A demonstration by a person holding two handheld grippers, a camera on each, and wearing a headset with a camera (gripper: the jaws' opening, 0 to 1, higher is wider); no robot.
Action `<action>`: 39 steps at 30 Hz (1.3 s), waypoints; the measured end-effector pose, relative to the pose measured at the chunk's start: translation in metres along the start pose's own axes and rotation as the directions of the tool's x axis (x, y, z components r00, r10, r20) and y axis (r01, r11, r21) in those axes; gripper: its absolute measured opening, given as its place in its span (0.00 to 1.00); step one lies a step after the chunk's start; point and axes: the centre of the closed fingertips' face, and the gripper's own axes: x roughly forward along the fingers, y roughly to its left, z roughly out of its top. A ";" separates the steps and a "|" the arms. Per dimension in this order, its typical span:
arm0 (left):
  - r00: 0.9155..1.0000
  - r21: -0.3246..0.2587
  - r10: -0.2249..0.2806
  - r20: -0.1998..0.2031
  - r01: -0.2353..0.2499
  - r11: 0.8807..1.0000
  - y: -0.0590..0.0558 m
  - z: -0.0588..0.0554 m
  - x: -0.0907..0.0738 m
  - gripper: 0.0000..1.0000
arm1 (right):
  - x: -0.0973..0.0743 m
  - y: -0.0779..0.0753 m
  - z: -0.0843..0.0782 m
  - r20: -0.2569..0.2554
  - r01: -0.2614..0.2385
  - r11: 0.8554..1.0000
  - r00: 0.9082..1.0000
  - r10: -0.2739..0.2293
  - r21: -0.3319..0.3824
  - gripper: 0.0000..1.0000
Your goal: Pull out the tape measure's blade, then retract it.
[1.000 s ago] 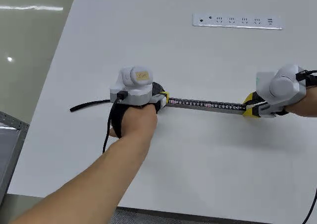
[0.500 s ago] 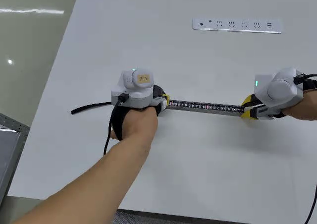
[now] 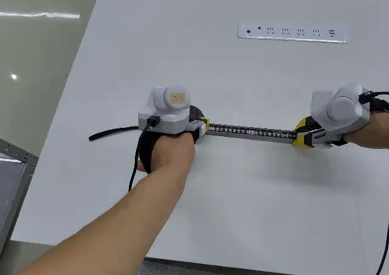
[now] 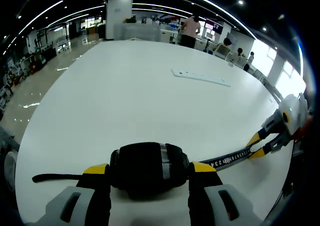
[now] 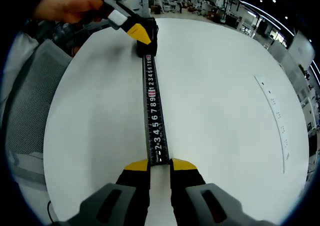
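— State of left gripper [image 4: 149,169]?
— Clenched on the black case [image 4: 145,158], down at the white table [image 3: 243,196].
— And right gripper [image 5: 160,164]?
— Pinching the blade [image 5: 152,106] by its end. Drawn out straight from case to jaws, numbers facing up. Grippers well apart.

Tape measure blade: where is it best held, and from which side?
Probably at its free end, coming in line with the blade from the side away from the case. It is a thin, straight strip, so the tip suits a pinch; the right gripper holds it there.
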 end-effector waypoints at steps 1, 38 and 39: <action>1.000 0.001 0.000 0.000 0.000 1.000 0.000 0.000 0.000 0.59 | 0.000 0.000 0.001 0.001 0.001 1.000 1.000 -0.001 0.002 0.14; 1.000 0.011 -0.006 0.009 0.006 1.000 0.001 0.001 0.002 0.59 | 0.013 0.000 0.027 0.021 -0.011 1.000 1.000 0.011 -0.024 0.15; 1.000 0.010 -0.006 0.009 0.006 1.000 0.001 0.001 0.003 0.59 | 0.013 0.000 0.028 0.020 -0.010 1.000 1.000 0.011 -0.028 0.15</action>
